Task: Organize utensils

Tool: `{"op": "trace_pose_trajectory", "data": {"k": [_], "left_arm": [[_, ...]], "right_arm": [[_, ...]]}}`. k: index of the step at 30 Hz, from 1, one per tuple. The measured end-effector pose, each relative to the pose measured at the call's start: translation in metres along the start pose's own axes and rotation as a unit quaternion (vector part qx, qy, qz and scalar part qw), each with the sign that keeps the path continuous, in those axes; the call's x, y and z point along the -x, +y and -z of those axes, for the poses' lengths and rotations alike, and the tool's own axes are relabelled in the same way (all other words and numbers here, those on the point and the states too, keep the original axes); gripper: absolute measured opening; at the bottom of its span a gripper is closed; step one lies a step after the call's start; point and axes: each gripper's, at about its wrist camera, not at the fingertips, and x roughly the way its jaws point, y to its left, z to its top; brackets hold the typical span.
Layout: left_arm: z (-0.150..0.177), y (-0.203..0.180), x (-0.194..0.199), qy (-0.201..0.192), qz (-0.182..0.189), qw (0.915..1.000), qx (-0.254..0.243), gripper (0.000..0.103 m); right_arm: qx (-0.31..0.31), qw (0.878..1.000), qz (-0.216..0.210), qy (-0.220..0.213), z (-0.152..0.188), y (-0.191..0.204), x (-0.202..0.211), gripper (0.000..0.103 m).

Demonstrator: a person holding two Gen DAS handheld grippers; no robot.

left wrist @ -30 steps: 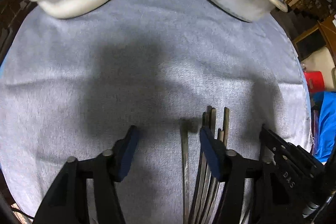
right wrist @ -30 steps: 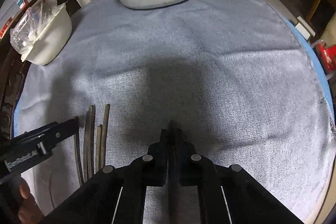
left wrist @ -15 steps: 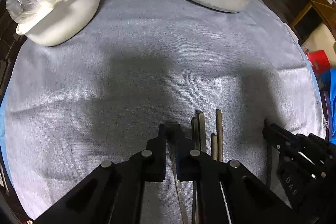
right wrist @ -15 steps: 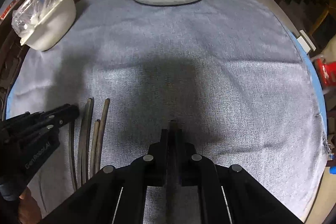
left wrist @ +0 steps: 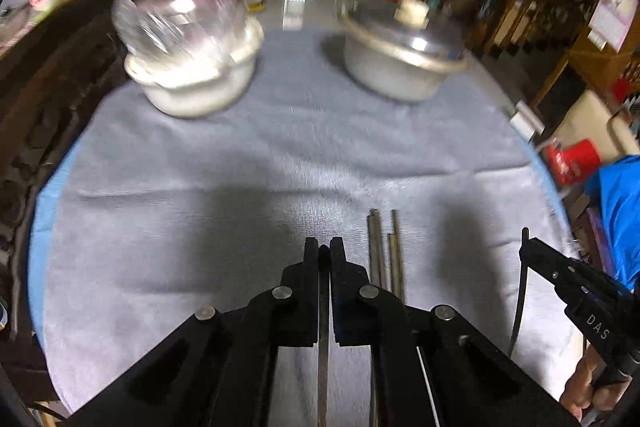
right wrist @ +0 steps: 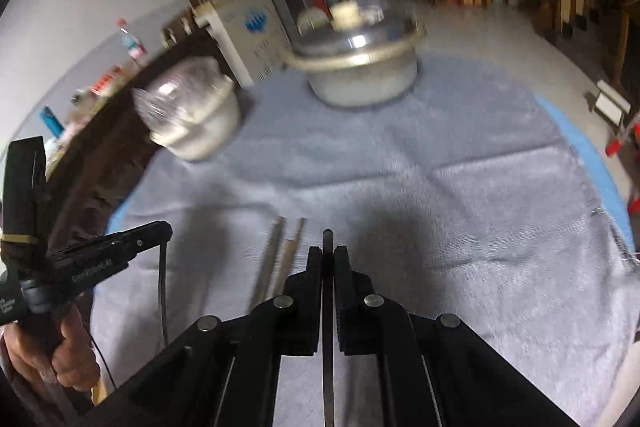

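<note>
Left fingers [left wrist: 324,255] newly clamped on chopstick [left wrist: 323,347], right fingers [right wrist: 328,255] still pinching another chopstick [right wrist: 328,307], both raised above cloth [left wrist: 200,227]

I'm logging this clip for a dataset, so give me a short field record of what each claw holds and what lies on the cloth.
left claw: shut on one chopstick
right claw: shut on another chopstick
loose chopsticks: a few side by side on the cloth, between the two claws
surface: grey cloth over a round table
far left: white bowl with clear plastic on top
far right: metal pot, lid on
</note>
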Motion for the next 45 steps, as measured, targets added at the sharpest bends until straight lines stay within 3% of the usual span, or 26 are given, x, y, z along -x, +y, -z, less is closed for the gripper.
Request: {"op": "trace_pose_trajectory", "data": {"k": [7, 14, 19, 27, 32, 38, 40, 45], "left_arm": [[0.038, 0.006, 0.106, -0.105, 0.006, 0.9944, 0.005, 0.005], [0.087, 0.004, 0.171, -0.185, 0.013, 0.9827, 0.005, 0.005], [0.107, 0.006, 0.216, -0.225, 0.032, 0.9736, 0.020, 0.005], [0.121, 0.007, 0.284, -0.290, 0.063, 0.9543, 0.037, 0.005], [0.131, 0.003, 0.310, -0.327, 0.088, 0.9394, 0.053, 0.005], [0.145, -0.011, 0.299, -0.356, 0.076, 0.9294, 0.060, 0.005], [0.148, -0.013, 0.290, -0.356, 0.071, 0.9299, 0.060, 0.005], [0.155, -0.014, 0.259, -0.328, 0.059, 0.9406, 0.063, 0.005]], "right_arm": [[-0.001, 0.994, -0.014, -0.107, 0.037, 0.024, 0.082, 0.006], [0.000, 0.977, -0.005, -0.212, 0.084, 0.046, 0.157, 0.006], [-0.012, 0.958, -0.010, -0.285, 0.102, 0.056, 0.210, 0.006], [-0.046, 0.924, -0.058, -0.375, 0.111, 0.068, 0.275, 0.007], [-0.053, 0.910, -0.073, -0.405, 0.120, 0.081, 0.284, 0.007], [-0.038, 0.919, -0.052, -0.389, 0.132, 0.099, 0.255, 0.007], [-0.028, 0.921, -0.038, -0.387, 0.136, 0.103, 0.249, 0.007], [-0.013, 0.930, -0.028, -0.367, 0.144, 0.105, 0.234, 0.007]]}}
